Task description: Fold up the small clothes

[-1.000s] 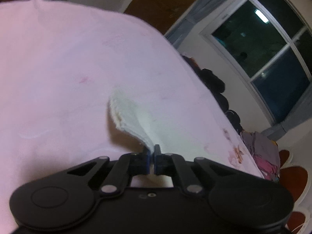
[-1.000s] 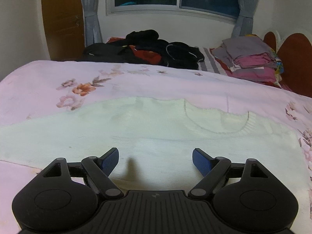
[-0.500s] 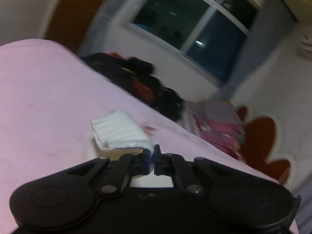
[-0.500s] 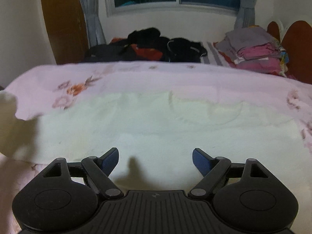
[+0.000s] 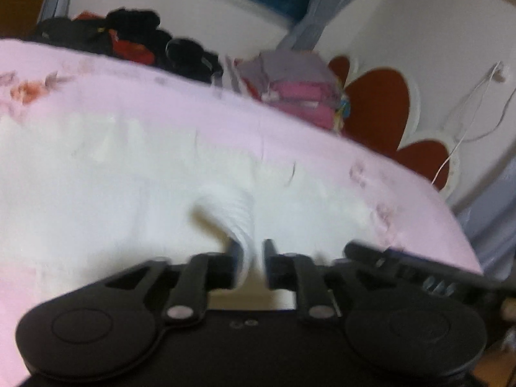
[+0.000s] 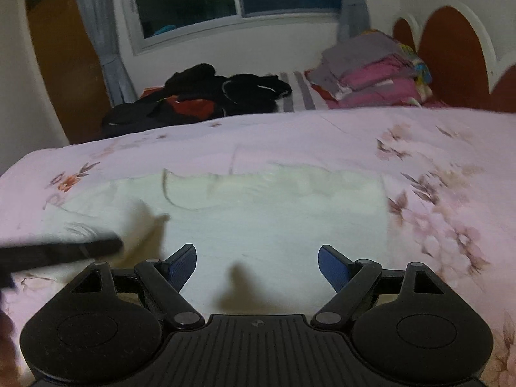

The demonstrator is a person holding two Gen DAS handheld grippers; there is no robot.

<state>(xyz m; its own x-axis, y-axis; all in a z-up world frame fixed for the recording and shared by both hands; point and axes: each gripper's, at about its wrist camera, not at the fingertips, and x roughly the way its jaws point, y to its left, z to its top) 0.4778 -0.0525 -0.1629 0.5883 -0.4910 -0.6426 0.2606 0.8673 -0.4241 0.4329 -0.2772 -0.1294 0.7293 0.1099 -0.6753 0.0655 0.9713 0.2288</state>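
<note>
Nearest, the left gripper (image 5: 250, 258) has just been opening; its jaws stand narrowly apart with the ribbed sleeve cuff (image 5: 240, 213) loose between them. Beside it, the right gripper (image 6: 257, 266) gapes wide over the white sweater (image 6: 274, 213), which lies flat on the bed (image 6: 322, 135), long axis across it, neckline toward the far edge.

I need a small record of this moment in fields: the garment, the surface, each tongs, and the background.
garment: white knit sweater, spread flat
surface: pink floral bedcover
left tongs: just been opening, ribbed sleeve cuff between the fingers, one side clear
right tongs: open wide, empty, above the sweater
background: dark clothes pile; folded stack
</note>
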